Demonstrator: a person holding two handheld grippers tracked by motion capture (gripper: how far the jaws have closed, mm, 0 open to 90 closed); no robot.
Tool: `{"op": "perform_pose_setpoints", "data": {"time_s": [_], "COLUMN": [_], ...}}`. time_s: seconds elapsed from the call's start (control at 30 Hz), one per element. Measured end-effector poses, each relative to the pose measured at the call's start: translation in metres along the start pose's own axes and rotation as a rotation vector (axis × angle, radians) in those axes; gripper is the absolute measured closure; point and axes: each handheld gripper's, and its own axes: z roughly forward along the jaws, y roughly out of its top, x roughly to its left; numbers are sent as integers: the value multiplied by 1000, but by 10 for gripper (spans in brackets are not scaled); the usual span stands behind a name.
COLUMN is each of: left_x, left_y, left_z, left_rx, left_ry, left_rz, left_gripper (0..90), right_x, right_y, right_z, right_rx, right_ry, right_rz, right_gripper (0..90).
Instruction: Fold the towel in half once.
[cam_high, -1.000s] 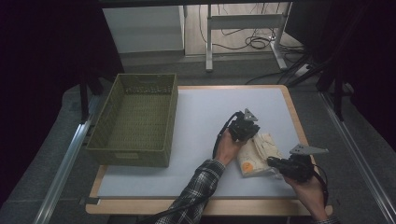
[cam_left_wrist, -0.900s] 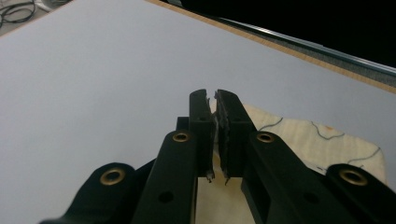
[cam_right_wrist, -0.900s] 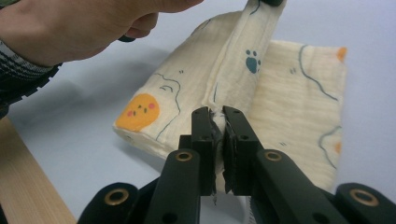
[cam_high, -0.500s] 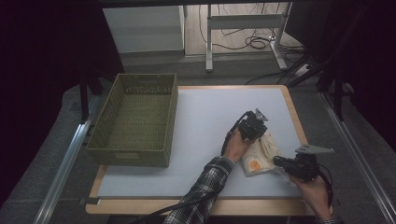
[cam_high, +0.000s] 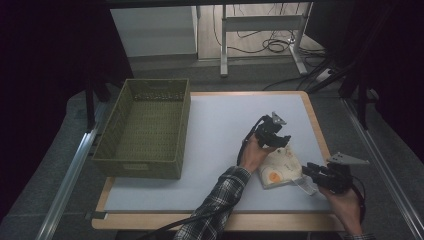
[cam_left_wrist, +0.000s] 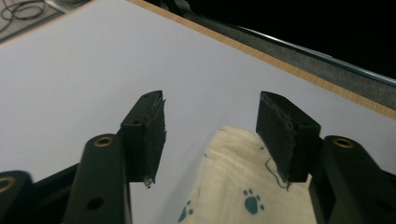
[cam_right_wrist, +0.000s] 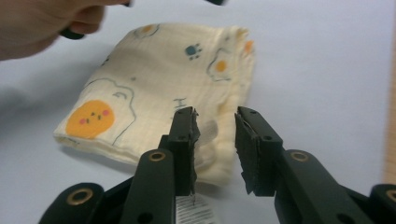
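Cream cloth: folded, near tabletop's right edge.
Left gripper: jaws apart, over cloth.
Right gripper: jaws apart, beside cloth.

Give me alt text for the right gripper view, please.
A folded cream cloth printed with fried eggs and paw prints lies on a white table, with the right gripper open at its near edge, jaws slightly apart. A hand shows at top left.
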Motion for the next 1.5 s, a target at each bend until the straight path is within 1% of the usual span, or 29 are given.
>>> {"op": "perform_pose_setpoints", "data": {"time_s": [0.07,0.13,0.27,0.33,0.43,0.47,0.53,0.57,0.6,0.73,0.77,0.8,0.83,0.9,1.0,1.07,1.1,1.13,1.17,1.2,1.33,1.4,1.43,1.5], "left_x": [3,7,14,17,21,22,24,24,25,29,29,30,30,32,32,32,31,31,30,30,33,35,34,33], "left_y": [-3,-8,-22,-32,-47,-52,-61,-66,-69,-79,-80,-82,-83,-85,-87,-87,-87,-87,-87,-87,-86,-87,-87,-87], "left_z": [-8,-16,-30,-37,-43,-45,-45,-44,-44,-39,-37,-36,-34,-33,-30,-29,-29,-28,-28,-27,-27,-27,-27,-27], "left_rx": [0,11,29,42,68,77,98,109,114,142,148,155,155,157,144,135,137,132,126,125,130,133,131,129], "left_ry": [-4,1,-9,-11,-21,-24,-29,-21,-15,2,9,17,18,10,3,4,-2,-10,-19,-26,-51,-84,-94,-92], "left_rz": [-8,0,-21,-29,-47,-52,-55,-56,-57,-69,-65,-60,-63,-68,-80,-81,-75,-72,-82,-87,-126,-150,-156,-152], "left_gripper": [401,401,425,439,445,445,459,459,460,471,472,472,472,472,472,477,492,531,561,598,680,756,803,830], "right_x": [-2,-2,2,4,5,4,1,-1,-2,-6,-7,-7,-8,-8,-7,-7,-6,-6,-5,-5,-5,-4,-4,-5], "right_y": [3,7,12,13,9,7,2,0,-3,-8,-9,-10,-10,-11,-11,-11,-11,-11,-11,-11,-11,-10,-10,-9], "right_z": [-3,-3,5,11,19,21,24,25,27,32,33,35,36,37,38,38,38,38,38,38,38,38,38,38], "right_rx": [-2,-8,5,19,54,66,84,90,98,118,121,121,120,118,116,121,121,122,123,125,133,142,144,146], "right_ry": [-11,-12,-6,-5,-21,-26,-29,-34,-44,-45,-44,-37,-33,-34,-35,-33,-33,-24,-15,5,27,38,40,43], "right_rz": [2,-5,-18,-28,-41,-39,-32,-30,-30,-25,-28,-21,-13,-15,-17,-10,-7,-5,2,17,47,60,60,74], "right_gripper": [658,643,610,598,593,588,582,581,577,538,531,529,528,529,535,555,578,624,665,720,780,806,814,825]}}
